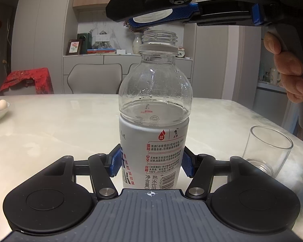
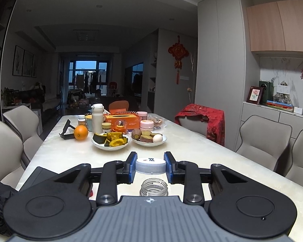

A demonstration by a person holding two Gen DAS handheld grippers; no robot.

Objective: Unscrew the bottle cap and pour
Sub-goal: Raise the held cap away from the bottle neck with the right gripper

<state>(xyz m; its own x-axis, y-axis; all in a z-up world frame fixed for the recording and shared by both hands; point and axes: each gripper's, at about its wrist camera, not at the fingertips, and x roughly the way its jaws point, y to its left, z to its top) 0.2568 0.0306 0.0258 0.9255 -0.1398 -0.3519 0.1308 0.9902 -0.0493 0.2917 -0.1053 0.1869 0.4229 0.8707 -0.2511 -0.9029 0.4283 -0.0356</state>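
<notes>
**Cap lifted off a water bottle held upright on a marble table**

In the left wrist view, a clear plastic water bottle with a white printed label stands upright at the centre of the frame on a pale marble-look table. The left gripper clamps its blue-padded fingers against both sides of the labelled lower body. The bottle's threaded neck is bare and open, and water fills it to roughly the top edge of the label, with droplets on the clear shoulder above.

At the top of that frame, just above the open neck and not touching it, the right gripper holds the white ribbed screw cap between its blue pads. A person's hand wraps the gripper handle at the right edge.

An empty clear drinking glass stands upright on the table at the lower right, near the bottle but apart from it.

The right wrist view looks along the table from above. The cap sits pinched at the centre of the frame, with the bottle's open mouth directly below it. Farther back, in the middle of the frame, stand a white bowl of cooked pumpkin pieces and a white bowl of sweet potatoes and an egg.
</notes>
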